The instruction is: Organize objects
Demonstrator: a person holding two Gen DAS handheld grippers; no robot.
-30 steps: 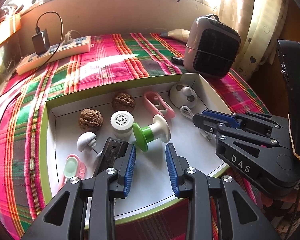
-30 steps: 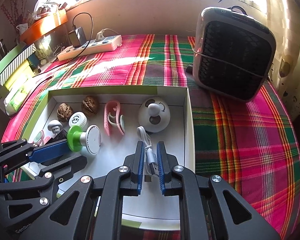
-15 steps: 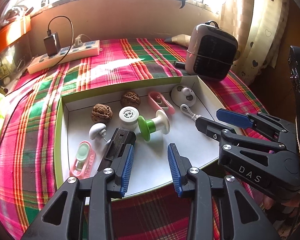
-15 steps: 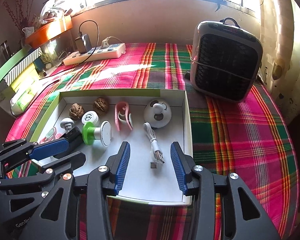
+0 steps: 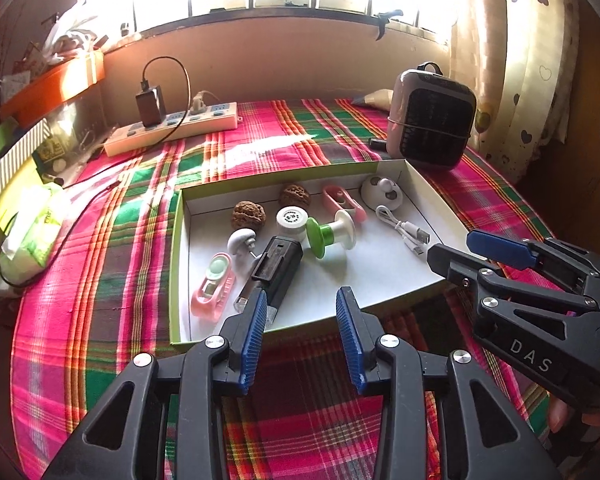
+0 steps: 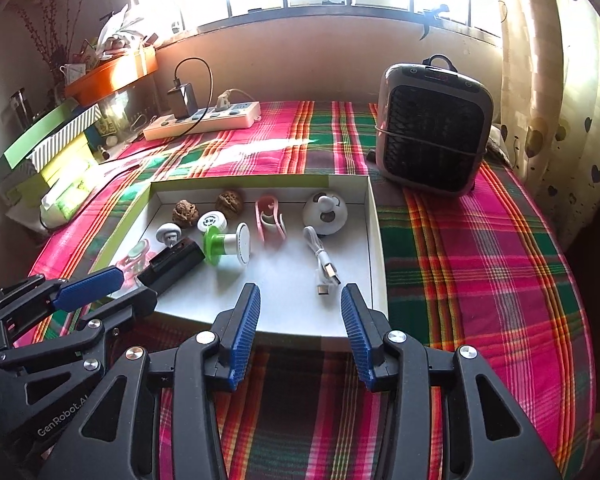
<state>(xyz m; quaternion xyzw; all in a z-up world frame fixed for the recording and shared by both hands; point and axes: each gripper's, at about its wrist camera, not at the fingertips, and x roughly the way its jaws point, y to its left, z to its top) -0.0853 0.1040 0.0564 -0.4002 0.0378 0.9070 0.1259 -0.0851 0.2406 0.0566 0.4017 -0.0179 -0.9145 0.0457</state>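
Landmark: plaid cloth (image 6: 480, 264) covering the counter.
Heater (image 6: 434, 128): upright on the cloth's far right part.
Power strip (image 6: 204, 118): far left on the cloth, black charger (image 6: 184, 98) plugged in.
Orange tray (image 6: 112, 74): beyond the cloth's left edge.
Curtain (image 5: 536, 52): right of the cloth.

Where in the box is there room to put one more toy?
Bare floor lies at the box's near edge, between the black case and the cable. The back row, from walnuts to the round white gadget, is crowded.
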